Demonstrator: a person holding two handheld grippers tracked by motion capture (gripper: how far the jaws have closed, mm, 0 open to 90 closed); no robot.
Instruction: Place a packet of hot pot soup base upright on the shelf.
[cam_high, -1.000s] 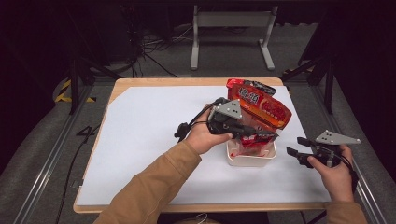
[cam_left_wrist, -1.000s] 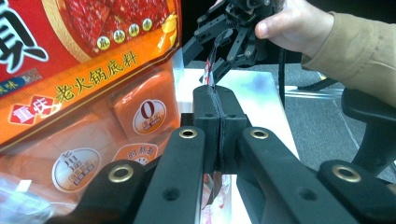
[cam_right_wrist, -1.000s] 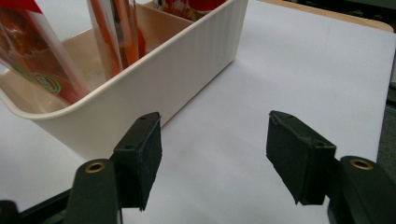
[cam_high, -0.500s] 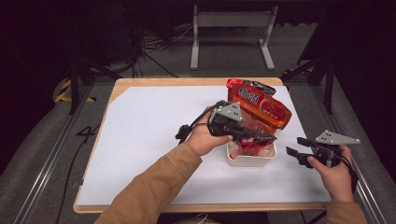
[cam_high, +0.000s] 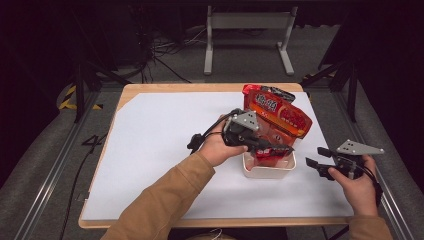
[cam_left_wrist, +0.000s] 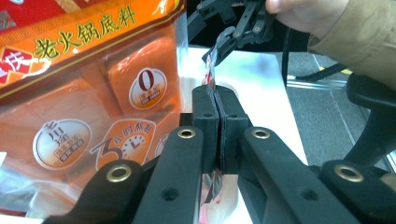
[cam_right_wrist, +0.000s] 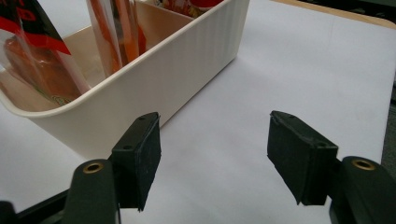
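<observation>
I see a wooden table (cam_high: 150, 89) under a white sheet (cam_high: 165, 150), dark room and a metal stand (cam_high: 247, 35) behind. My left gripper (cam_high: 280, 149) is clamped tight on the edge of the red-orange packet (cam_high: 280, 117), which stands in the white tub (cam_high: 267, 171) near the table's right edge, long axis leaning up toward the far right corner. My right gripper (cam_right_wrist: 212, 154) sits just beside the tub, jaws wide, holding nothing.
</observation>
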